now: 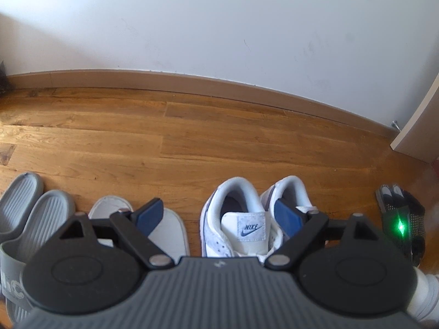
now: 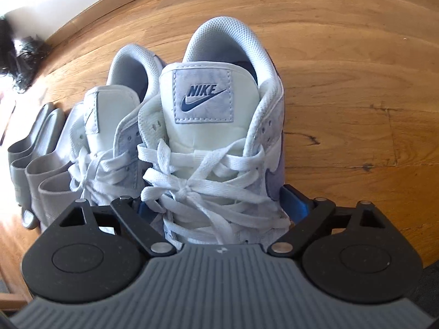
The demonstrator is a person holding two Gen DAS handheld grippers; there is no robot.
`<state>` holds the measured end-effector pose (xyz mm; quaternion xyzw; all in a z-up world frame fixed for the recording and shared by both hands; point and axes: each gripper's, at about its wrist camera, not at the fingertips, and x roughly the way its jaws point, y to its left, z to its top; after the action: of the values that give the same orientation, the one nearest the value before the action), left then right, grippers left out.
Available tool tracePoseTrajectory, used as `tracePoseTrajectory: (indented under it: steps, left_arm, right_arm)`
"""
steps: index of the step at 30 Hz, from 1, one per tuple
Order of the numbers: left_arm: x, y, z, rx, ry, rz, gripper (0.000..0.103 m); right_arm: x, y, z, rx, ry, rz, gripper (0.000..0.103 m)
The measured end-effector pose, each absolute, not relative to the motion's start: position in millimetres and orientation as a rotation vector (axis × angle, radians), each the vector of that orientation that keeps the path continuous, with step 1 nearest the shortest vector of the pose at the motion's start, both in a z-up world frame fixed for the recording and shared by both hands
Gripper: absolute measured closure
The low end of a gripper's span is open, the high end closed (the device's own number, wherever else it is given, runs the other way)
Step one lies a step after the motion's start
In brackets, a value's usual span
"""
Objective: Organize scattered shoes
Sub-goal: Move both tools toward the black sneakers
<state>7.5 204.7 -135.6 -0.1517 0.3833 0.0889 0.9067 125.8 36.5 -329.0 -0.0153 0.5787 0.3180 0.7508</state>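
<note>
Right claw (image 2: 223, 205) open astride laced sneaker (image 2: 216, 126), pads not pressing; left claw (image 1: 219, 213) open above its twin (image 1: 233, 219) on floor (image 1: 192, 142).

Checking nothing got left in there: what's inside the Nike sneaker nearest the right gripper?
Inside the Nike sneaker, only pale padded heel lining and a dark patch deeper down show. The tongue and laces cover the rest, so the toe end cannot be checked.
</note>
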Motion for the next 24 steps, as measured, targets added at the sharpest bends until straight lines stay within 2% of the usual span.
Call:
tracePoseTrajectory:
  steps: [3, 8, 11, 14, 16, 19, 21, 24]
  left_arm:
    - [6, 208, -137, -0.324, 0.802, 0.195, 0.016]
    - [5, 209, -138, -0.349, 0.816, 0.206, 0.016]
    - [9, 204, -132, -0.336, 0.813, 0.190, 0.016]
    - [13, 198, -124, -0.323, 0.807, 0.153, 0.016]
    - [15, 194, -119, -0.314, 0.799, 0.125, 0.015]
    - [21, 175, -121, -0.293, 0.805, 0.057, 0.011]
    - [26, 159, -127, -0.286, 0.825, 0.004, 0.011]
    - [35, 120, -138, -0.274, 0.879, -0.100, 0.011]
  right_arm:
    - [126, 35, -328, -0.028, 1.245, 0.708, 0.011]
    - [114, 43, -327, -0.049, 1.227, 0.708, 0.011]
    - [125, 48, -329, -0.039, 1.249, 0.760, 0.005]
    - [140, 30, -323, 0.080, 1.316, 0.793, 0.008]
    - [146, 6, -303, 0.140, 1.325, 0.772, 0.007]
    - [147, -57, -245, 0.065, 1.220, 0.738, 0.007]
    - [148, -87, -229, 0.049, 1.180, 0.708, 0.006]
    - [148, -180, -196, 0.132, 1.112, 0.558, 0.005]
